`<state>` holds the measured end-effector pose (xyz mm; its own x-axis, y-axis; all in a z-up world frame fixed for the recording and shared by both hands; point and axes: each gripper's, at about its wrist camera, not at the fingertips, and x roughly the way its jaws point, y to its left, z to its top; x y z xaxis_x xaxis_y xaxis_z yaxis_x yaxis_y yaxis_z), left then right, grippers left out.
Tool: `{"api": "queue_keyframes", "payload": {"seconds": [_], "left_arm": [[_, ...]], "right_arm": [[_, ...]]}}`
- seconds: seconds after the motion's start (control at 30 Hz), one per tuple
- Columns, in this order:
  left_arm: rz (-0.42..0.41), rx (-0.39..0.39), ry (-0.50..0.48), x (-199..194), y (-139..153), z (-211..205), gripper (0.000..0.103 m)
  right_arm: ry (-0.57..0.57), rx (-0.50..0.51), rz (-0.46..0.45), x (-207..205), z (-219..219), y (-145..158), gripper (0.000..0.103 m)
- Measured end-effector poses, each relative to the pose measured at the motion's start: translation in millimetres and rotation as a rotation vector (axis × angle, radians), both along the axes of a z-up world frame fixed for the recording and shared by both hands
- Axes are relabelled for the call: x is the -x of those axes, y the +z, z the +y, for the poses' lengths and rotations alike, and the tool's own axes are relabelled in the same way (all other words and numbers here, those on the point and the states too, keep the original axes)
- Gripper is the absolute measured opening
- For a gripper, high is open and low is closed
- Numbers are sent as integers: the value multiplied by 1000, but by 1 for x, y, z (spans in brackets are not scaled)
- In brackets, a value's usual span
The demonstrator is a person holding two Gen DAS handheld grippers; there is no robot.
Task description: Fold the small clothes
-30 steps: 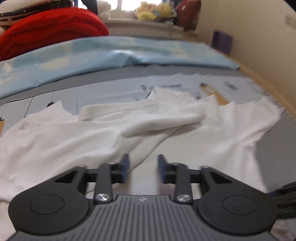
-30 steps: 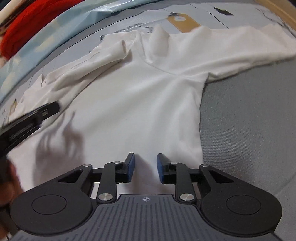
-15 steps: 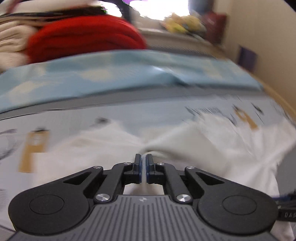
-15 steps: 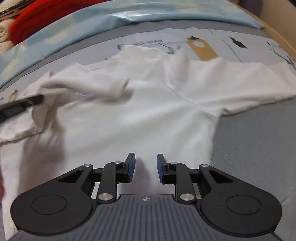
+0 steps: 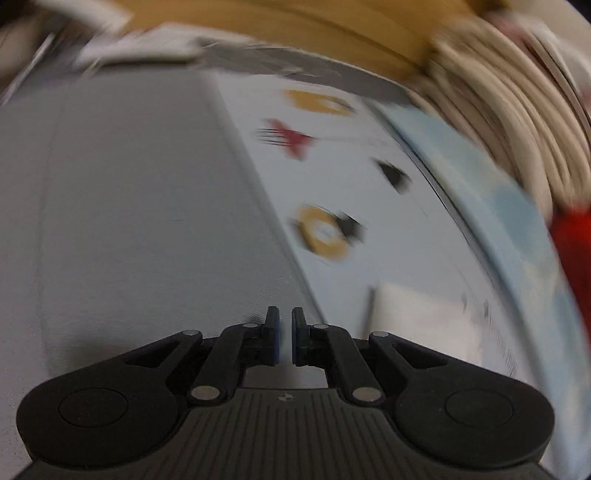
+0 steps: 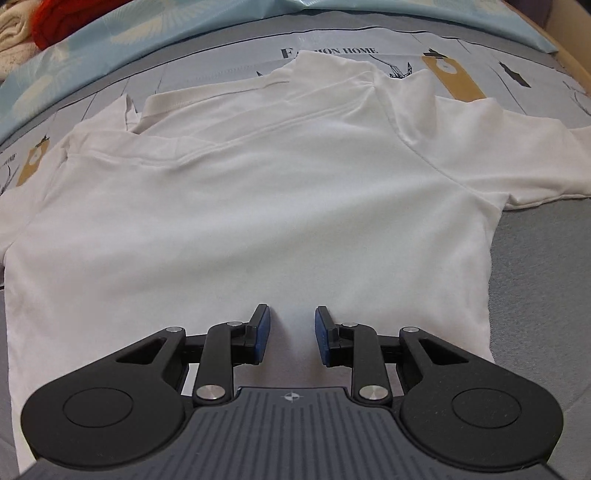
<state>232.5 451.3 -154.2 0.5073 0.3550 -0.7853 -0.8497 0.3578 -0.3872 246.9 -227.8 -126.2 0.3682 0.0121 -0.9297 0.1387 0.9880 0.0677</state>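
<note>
Two grippers show, each in its own wrist view. The right gripper hangs over the near hem area of a white shirt, its blue-padded jaws spread a little apart with only flat cloth showing in the gap; the pads do not pinch anything, and the jaws have just been opening slightly.

That shirt lies spread over a grey sheet and a pale printed cover lettered "FASHION HOME", with brown tag shapes printed on it. One sleeve reaches out to the right onto the grey sheet, while the left sleeve lies folded in across the chest, its hemmed edge running along the far left of the body. The collar sits at the far end, touching the lettering. Beyond the printed cover runs a light blue patterned cloth, and at the far left corner a red bundle lies beside cream knitwear.

The left gripper appears in a heavily blurred view. Its jaws are drawn almost together, with a thin sliver of light between the pads and nothing visibly caught there. Beneath it lies bare grey sheet on the left and the printed cover on the right; a pale patch near its right side is too smeared to identify. No shirt is clearly visible in that view.
</note>
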Motion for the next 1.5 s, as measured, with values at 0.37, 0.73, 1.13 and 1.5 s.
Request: {"api": "queue_keyframes", "payload": {"seconds": [0.37, 0.73, 1.13, 1.5], "left_arm": [[-53, -181, -455, -62, 10, -49, 28], [234, -506, -643, -96, -22, -104, 5], [-52, -58, 219, 34, -18, 18, 10], [-62, -189, -467, -57, 16, -153, 19]], "right_arm": [[-1, 41, 15, -6, 9, -2, 29], [14, 41, 32, -8, 9, -1, 29], [7, 44, 32, -11, 9, -3, 29], [-1, 35, 29, -10, 5, -2, 29]]}}
